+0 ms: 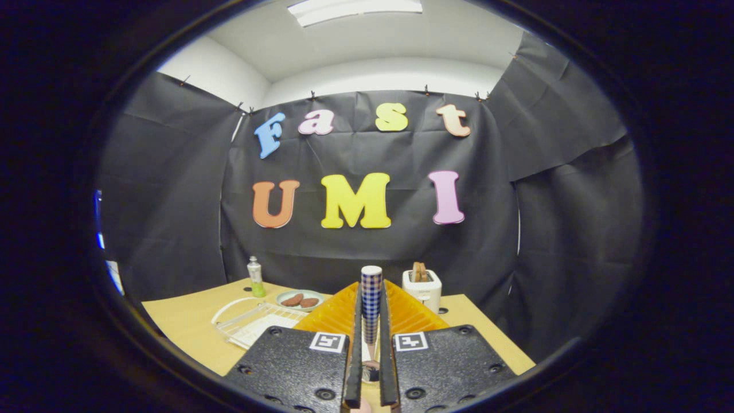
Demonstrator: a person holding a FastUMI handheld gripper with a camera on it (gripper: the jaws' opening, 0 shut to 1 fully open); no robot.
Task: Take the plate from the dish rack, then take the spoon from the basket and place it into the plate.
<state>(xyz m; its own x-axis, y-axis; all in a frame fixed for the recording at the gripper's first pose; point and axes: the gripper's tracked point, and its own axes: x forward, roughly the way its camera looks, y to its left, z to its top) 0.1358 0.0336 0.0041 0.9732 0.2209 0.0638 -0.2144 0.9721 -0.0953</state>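
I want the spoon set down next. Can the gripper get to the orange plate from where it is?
Probably yes. The gripper is shut on the spoon, and the orange plate lies just ahead of it with nothing between. The dish rack sits off to one side and the toaster beyond.

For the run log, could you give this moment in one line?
gripper: shut on blue-checked-handled spoon | orange ribbed plate: beyond fingers | white wire dish rack: beside
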